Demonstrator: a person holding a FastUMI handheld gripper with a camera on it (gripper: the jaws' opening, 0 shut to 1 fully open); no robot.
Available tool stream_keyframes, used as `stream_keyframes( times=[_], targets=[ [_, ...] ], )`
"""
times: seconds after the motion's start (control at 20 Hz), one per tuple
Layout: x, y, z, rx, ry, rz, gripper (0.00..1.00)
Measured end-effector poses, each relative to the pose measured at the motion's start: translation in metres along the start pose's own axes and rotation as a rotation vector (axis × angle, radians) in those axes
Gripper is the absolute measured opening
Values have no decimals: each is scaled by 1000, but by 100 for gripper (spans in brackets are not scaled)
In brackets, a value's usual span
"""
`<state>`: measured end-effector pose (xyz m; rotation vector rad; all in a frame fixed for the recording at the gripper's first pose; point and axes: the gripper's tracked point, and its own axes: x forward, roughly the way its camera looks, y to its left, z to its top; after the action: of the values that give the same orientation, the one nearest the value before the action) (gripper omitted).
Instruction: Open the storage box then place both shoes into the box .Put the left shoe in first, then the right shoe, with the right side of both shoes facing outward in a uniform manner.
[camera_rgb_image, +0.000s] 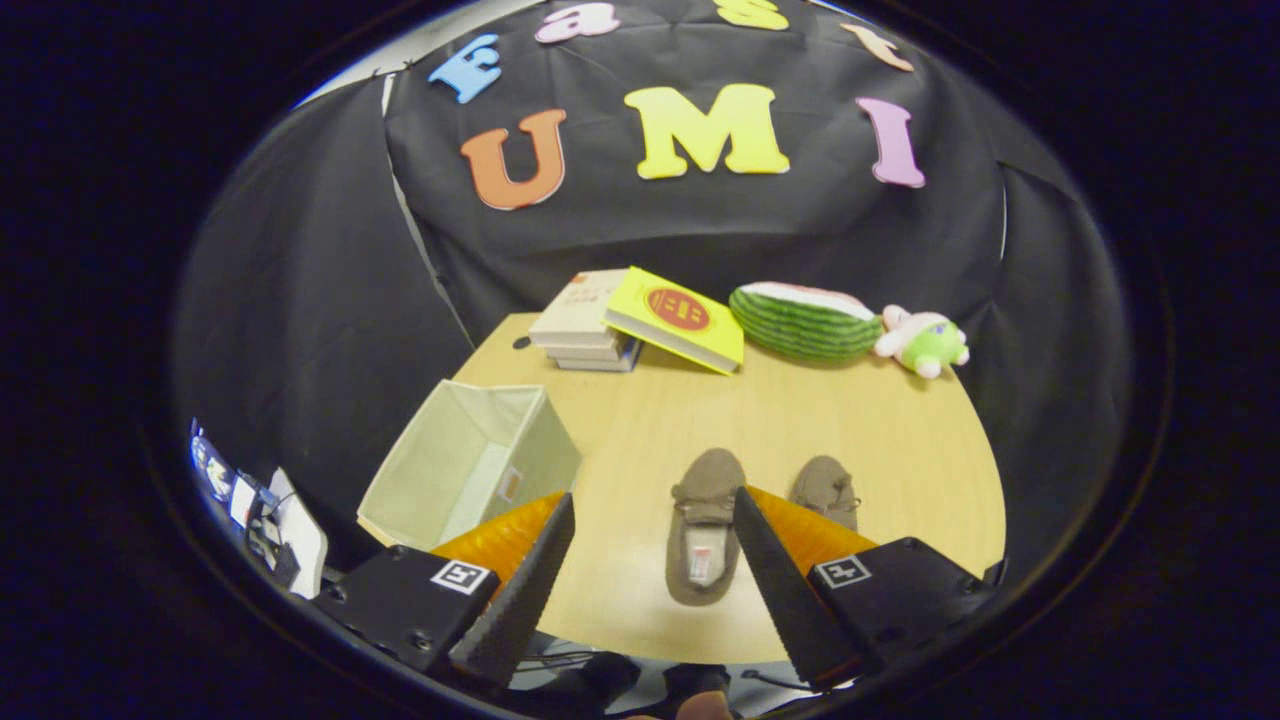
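Observation:
Two brown slip-on shoes lie on the wooden table (900, 450), toes pointing away. The left shoe (705, 520) sits between my fingertips, close against the right finger (770, 560). The right shoe (825, 490) is partly hidden behind that finger. A pale fabric storage box (470, 465) stands with its top open just ahead of the left finger (530, 570), its inside bare. My gripper (655, 505) hovers above the table's near edge, open, holding nothing.
At the table's far side lie a stack of books (585, 325) with a yellow book (680, 318) leaning on it, a watermelon-slice toy (805, 322) and a small pink-and-green plush (925, 345). Cables and gear (260, 510) sit left of the table.

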<state>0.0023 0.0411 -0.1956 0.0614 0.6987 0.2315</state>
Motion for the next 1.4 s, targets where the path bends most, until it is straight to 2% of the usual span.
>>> stream_keyframes(
  times=[0.3,0.55,0.85,0.95,1.05,1.2,1.35,1.4],
  targets=[
    [59,-46,-51,63,201,52,100],
    [99,-62,-70,88,296,96,100],
    [145,-69,-100,203,500,162,90],
    [155,-74,-105,198,525,153,84],
    [158,-73,-111,212,559,165,72],
    [161,-70,-121,238,608,181,62],
    [166,-74,-127,266,630,164,51],
    [167,-77,-127,271,637,154,43]
  ],
)
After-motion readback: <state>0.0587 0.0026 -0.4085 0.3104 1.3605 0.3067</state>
